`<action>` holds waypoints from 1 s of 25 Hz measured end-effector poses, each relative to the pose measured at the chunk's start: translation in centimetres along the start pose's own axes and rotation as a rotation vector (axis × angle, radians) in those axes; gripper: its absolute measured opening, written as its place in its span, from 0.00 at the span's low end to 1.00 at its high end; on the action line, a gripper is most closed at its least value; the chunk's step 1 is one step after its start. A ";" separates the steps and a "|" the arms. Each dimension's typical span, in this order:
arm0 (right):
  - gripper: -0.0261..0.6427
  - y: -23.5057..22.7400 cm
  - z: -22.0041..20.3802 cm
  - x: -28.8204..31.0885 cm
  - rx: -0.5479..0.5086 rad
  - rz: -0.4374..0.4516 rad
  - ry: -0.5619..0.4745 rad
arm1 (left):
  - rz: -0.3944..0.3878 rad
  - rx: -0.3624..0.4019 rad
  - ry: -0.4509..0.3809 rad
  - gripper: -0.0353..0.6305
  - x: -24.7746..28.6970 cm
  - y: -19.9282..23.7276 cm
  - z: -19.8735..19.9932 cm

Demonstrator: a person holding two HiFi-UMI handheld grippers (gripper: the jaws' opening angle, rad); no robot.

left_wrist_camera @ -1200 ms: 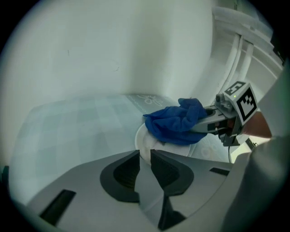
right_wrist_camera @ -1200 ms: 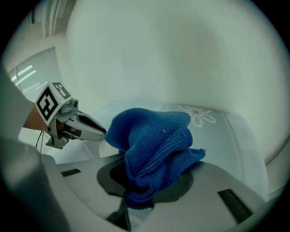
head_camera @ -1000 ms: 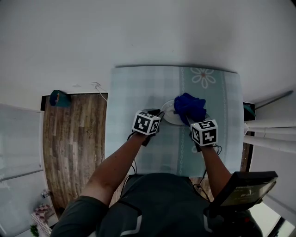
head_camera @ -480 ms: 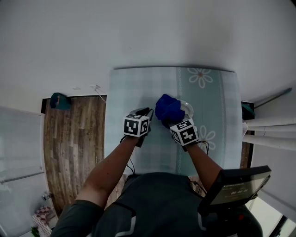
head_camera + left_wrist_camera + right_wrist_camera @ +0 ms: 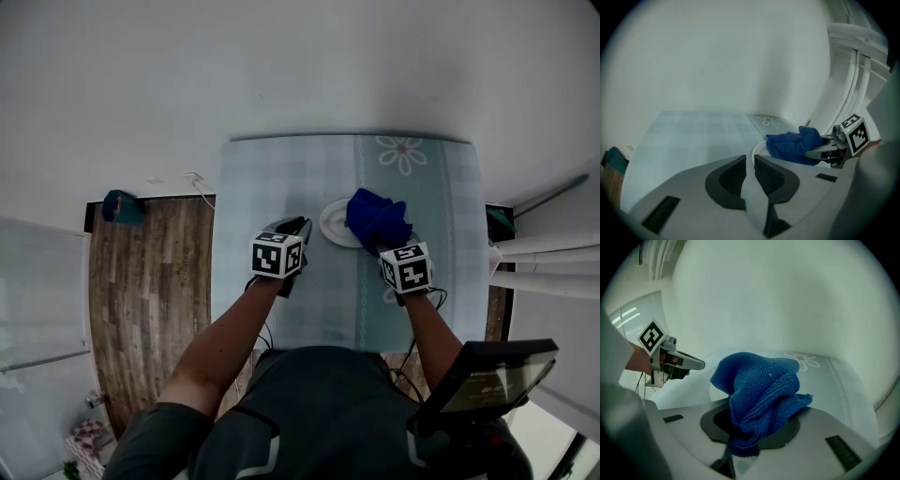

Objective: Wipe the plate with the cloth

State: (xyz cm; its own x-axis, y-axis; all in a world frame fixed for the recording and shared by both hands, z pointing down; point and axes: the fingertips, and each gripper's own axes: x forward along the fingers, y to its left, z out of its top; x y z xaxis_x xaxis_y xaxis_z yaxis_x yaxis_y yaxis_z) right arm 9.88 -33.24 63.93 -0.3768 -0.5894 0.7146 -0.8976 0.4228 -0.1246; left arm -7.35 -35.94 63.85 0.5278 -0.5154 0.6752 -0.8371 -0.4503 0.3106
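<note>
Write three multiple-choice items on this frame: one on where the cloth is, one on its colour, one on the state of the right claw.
1. Where is the cloth?
A) over part of the plate
B) beside the plate, well apart from it
C) underneath the plate

2. What colour is the cloth?
A) white
B) blue
C) red

3. What state is the right claw in?
A) open and empty
B) shut on the plate
C) shut on the cloth

Answers:
1 A: the head view shows it covering the plate's right side, with only the left of the plate bare.
2 B: all three views show it deep blue against the white plate.
3 C: the right gripper view shows the cloth bunched between the jaws and rising out of them.
</note>
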 end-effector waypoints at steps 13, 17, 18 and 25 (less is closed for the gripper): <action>0.19 11.9 1.0 1.5 -0.057 0.216 -0.027 | -0.006 0.004 0.048 0.15 -0.5 -1.6 -1.8; 0.19 10.2 0.4 -0.5 -0.037 0.186 -0.028 | -0.023 0.019 0.049 0.15 -0.1 -2.6 -1.6; 0.19 9.5 0.2 -0.7 -0.028 0.176 -0.028 | -0.027 0.025 0.055 0.15 0.4 -2.8 -1.7; 0.19 5.8 -1.7 -2.6 0.049 0.121 -0.054 | -0.027 0.048 0.076 0.15 2.0 -3.8 -2.2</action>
State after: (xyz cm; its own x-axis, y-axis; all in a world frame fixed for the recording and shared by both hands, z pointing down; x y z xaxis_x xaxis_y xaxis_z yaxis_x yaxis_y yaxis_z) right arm 6.09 -28.11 62.47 -0.4933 -0.5728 0.6546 -0.8546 0.4594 -0.2421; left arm -3.46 -33.64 65.55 0.5357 -0.4467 0.7165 -0.8141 -0.4986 0.2978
